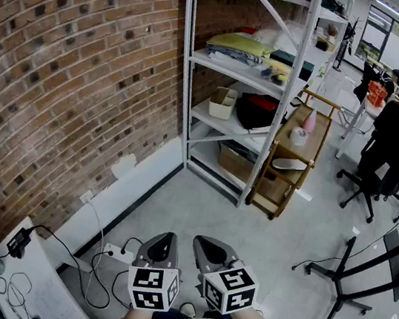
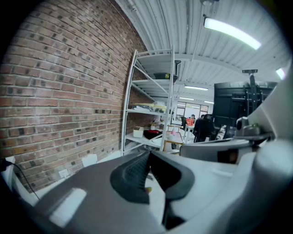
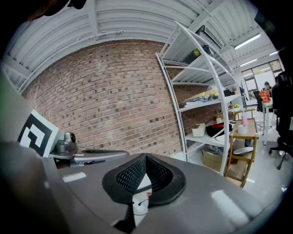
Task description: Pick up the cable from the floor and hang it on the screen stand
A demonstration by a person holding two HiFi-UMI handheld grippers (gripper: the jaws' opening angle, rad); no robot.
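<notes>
Brick wall [image 1: 62, 81] left, white shelving [image 1: 251, 77] far; near, left gripper [image 1: 160, 240] and right gripper [image 1: 213, 249] both pinched closed, apparently empty; black cable [image 1: 89, 280] on floor left.

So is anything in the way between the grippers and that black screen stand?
Nothing visible does. Only bare floor lies between the left gripper, the right gripper and the screen stand; the wooden cart and white shelving stand farther off, aside from that path.

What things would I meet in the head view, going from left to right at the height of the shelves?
In order: brick wall → white shelf rack → wooden cart → black office chair.
</notes>
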